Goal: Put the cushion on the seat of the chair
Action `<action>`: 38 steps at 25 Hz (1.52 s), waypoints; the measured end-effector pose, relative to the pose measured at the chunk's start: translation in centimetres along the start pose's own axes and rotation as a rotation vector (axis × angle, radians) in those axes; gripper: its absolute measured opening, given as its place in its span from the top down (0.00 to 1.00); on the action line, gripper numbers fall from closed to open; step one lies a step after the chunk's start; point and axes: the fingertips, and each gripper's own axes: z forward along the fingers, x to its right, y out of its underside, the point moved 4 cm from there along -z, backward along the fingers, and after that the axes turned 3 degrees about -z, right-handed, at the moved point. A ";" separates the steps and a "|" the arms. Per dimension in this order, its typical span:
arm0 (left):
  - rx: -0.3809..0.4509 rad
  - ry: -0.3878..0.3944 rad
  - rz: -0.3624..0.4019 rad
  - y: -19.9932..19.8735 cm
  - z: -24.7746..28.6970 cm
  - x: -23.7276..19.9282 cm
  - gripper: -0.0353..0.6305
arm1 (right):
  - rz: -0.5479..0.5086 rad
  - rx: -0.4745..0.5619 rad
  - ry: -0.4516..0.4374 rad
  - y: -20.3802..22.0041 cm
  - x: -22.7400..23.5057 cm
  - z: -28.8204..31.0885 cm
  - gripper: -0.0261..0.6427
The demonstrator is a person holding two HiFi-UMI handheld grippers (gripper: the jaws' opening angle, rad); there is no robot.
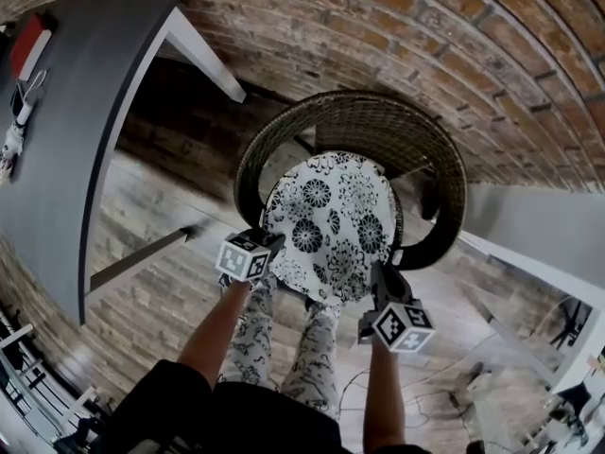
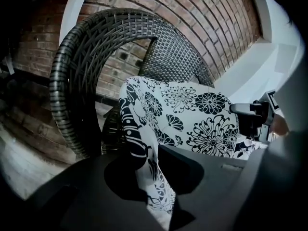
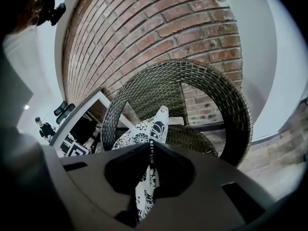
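Note:
A white cushion [image 1: 331, 220] with black flower print is held flat over a round dark wicker chair [image 1: 444, 159]. My left gripper [image 1: 267, 251] is shut on the cushion's near left edge, and my right gripper [image 1: 379, 277] is shut on its near right edge. In the left gripper view the cushion [image 2: 192, 114] spreads in front of the chair's woven back [image 2: 82, 76], its edge pinched between the jaws. The right gripper view has the cushion [image 3: 147, 136] edge-on above the woven seat [image 3: 190, 138]. The cushion covers most of the seat in the head view.
A grey table [image 1: 76, 130] with a white leg stands to the left of the chair. A red brick wall [image 1: 425, 26] runs behind the chair. A white low wall [image 1: 539, 225] lies to the right. Cables [image 1: 444, 395] trail on the wood floor.

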 end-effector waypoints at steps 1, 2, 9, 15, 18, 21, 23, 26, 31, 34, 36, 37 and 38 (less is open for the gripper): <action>-0.004 -0.002 -0.001 0.1 0.1 -0.1 0.85 | 0.001 -0.003 0.000 0.1 0.0 0.1 0.93; -0.005 -0.004 -0.002 0.2 0.1 -0.3 0.85 | 0.002 -0.005 0.000 0.3 0.0 0.3 0.93; -0.033 -0.006 0.034 0.9 0.5 -1.0 0.83 | 0.016 -0.018 0.004 1.1 0.2 0.6 0.93; -0.046 -0.013 0.025 1.5 1.0 -1.5 0.81 | 0.040 -0.018 0.009 1.4 0.7 1.0 0.93; -0.041 -0.018 0.009 1.8 1.3 -1.9 0.81 | 0.039 -0.017 0.016 1.6 0.9 1.2 0.93; -0.030 -0.024 0.009 1.8 1.6 -2.1 0.79 | 0.046 -0.016 0.019 1.8 1.2 1.3 0.93; -0.024 -0.023 0.008 1.7 1.7 -2.1 0.78 | 0.040 -0.017 0.023 1.8 1.3 1.4 0.93; -0.023 -0.020 0.005 1.7 1.8 -2.2 0.76 | 0.035 -0.016 0.025 1.8 1.4 1.5 0.93; -0.019 -0.003 -0.020 2.1 1.9 -2.5 0.71 | 0.041 -0.012 0.025 2.0 1.5 1.6 0.93; -0.008 0.010 -0.027 2.2 2.0 -2.4 0.71 | 0.052 -0.006 0.032 2.0 1.9 1.6 0.93; -0.006 0.010 -0.025 2.1 2.1 -2.4 0.70 | 0.068 0.003 0.039 2.0 2.2 1.6 0.93; -0.004 0.009 -0.025 2.1 2.0 -2.4 0.69 | 0.075 0.007 0.042 2.0 2.4 1.6 0.93; -0.002 0.006 -0.024 2.1 1.9 -2.4 0.68 | 0.080 0.009 0.045 2.0 2.5 1.6 0.93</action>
